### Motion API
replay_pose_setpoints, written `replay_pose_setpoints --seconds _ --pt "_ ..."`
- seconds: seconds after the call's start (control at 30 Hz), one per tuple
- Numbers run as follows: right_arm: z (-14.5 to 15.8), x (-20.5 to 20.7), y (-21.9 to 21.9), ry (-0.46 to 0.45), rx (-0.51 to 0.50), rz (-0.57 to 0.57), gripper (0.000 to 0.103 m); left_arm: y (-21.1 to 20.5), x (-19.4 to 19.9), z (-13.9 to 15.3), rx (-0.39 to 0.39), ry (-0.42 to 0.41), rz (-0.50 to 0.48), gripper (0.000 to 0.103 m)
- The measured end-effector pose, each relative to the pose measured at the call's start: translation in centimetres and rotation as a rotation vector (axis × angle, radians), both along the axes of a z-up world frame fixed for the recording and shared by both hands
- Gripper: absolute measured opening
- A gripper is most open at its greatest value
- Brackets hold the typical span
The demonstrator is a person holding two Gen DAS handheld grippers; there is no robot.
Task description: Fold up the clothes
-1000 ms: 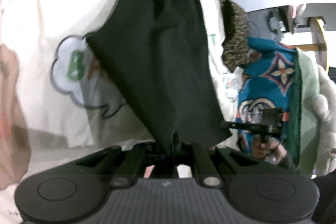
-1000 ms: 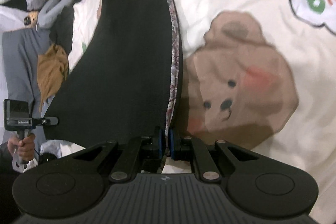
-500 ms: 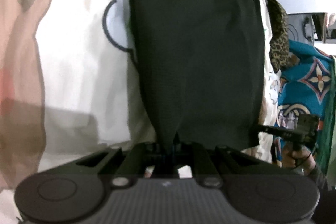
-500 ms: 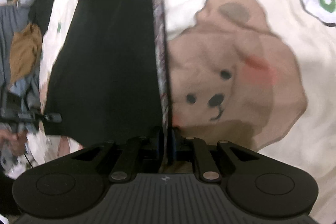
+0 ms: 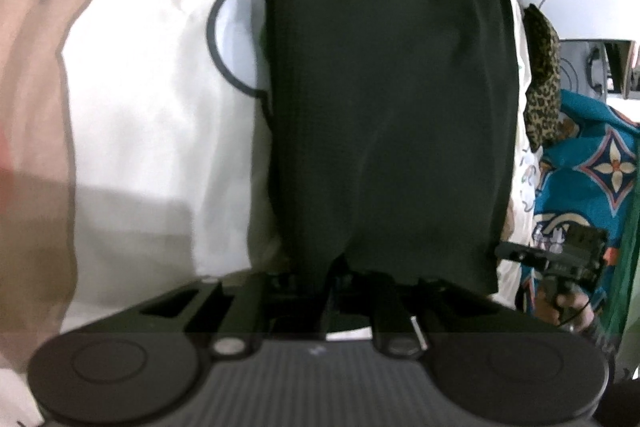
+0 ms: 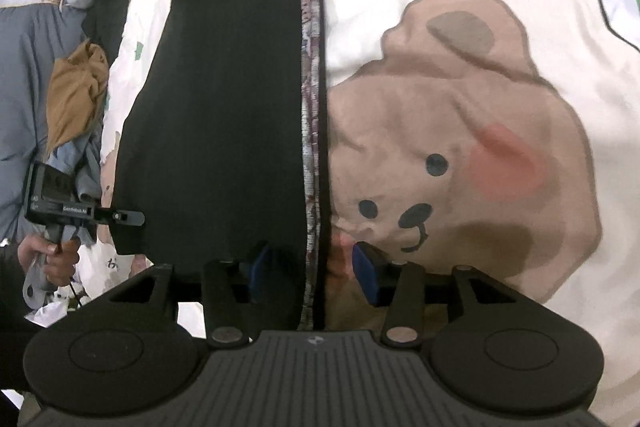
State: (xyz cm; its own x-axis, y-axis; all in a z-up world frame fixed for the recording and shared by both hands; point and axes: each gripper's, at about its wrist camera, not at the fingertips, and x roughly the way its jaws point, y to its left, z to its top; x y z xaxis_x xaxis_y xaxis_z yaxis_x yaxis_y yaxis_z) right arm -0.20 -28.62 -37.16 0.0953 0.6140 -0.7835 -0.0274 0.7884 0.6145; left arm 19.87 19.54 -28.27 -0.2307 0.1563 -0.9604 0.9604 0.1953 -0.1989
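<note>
My right claw (image 6: 314, 267): jaws opening, blue pads clear of the black garment's (image 6: 224, 99) patterned hem, which lies between them.
My left claw (image 5: 352, 291): jaws starting to part; the near corner of the cloth (image 5: 384, 115) is at its tips, but I cannot tell if it is gripped.
Garment: laid as a long folded strip on the bear-print bedspread (image 6: 460, 155).
Progress: one fold laid down, I judge; shorter folds remain.
Far left: unfolded clothes pile (image 6: 76, 95) waiting.

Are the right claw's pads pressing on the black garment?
Apart. In the right wrist view the claw is opening; both blue pads stand clear of the garment's patterned hem between them.
</note>
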Motion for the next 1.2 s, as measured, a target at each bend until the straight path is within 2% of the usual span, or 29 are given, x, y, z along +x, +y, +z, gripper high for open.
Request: replay_pose_setpoints --seconds 0.03,0.17,0.2,0.23,0.3,0.33,0.4,0.47,0.53,0.7,0.9,1.03,1.13,1.2 --pt "0.1 0.1 0.3 -0.009 0.006 0.011 0.063 0.0 0.1 -0.1 -0.001 0.006 0.009 0.014" --pt "0.5 0.6 2.1 -0.047 0.015 0.065 0.063 0.2 0.6 -0.4 -0.009 0.032 0.039 0.014" --pt "0.6 0.5 2.1 -0.056 0.012 0.08 0.059 0.3 0.6 -0.4 -0.01 0.032 0.039 0.014" --pt "0.7 0.4 1.8 -0.062 0.002 0.094 0.046 0.3 0.5 -0.4 -0.01 0.032 0.031 0.014" --pt "0.7 0.4 0.9 -0.059 -0.023 0.112 0.032 0.1 0.3 -0.2 -0.002 0.025 0.021 0.015" --pt "0.8 0.6 0.4 -0.052 -0.03 0.103 0.033 0.1 0.2 -0.2 0.002 0.022 0.016 0.017" --pt "1.5 1.2 -0.3 -0.063 -0.036 0.088 0.033 -0.3 0.1 0.6 0.003 -0.004 -0.001 0.026" --pt "2.5 1.9 -0.9 -0.086 -0.041 0.073 0.035 -0.8 -0.1 1.7 -0.003 -0.031 -0.021 0.052" --pt "3.6 2.9 -1.5 -0.113 -0.044 0.051 0.044 -1.4 -0.1 3.2 -0.018 -0.057 -0.041 0.061" --pt "6.3 5.9 -3.1 -0.204 -0.075 -0.017 0.045 -3.7 0.2 6.3 -0.056 -0.123 -0.113 0.061" --pt "8.7 11.5 -3.8 -0.315 -0.153 -0.042 0.045 -9.7 1.2 8.1 -0.157 -0.197 -0.171 0.061" --pt "9.5 16.1 -2.6 -0.391 -0.21 -0.037 0.045 -14.4 -0.3 8.4 -0.237 -0.23 -0.29 0.061" --pt "9.7 19.6 -0.5 -0.439 -0.249 -0.033 0.045 -18.8 -2.7 7.2 -0.257 -0.258 -0.391 0.059" --pt "10.0 22.0 1.2 -0.468 -0.273 -0.025 0.045 -21.5 -4.5 6.5 -0.295 -0.255 -0.42 0.059"
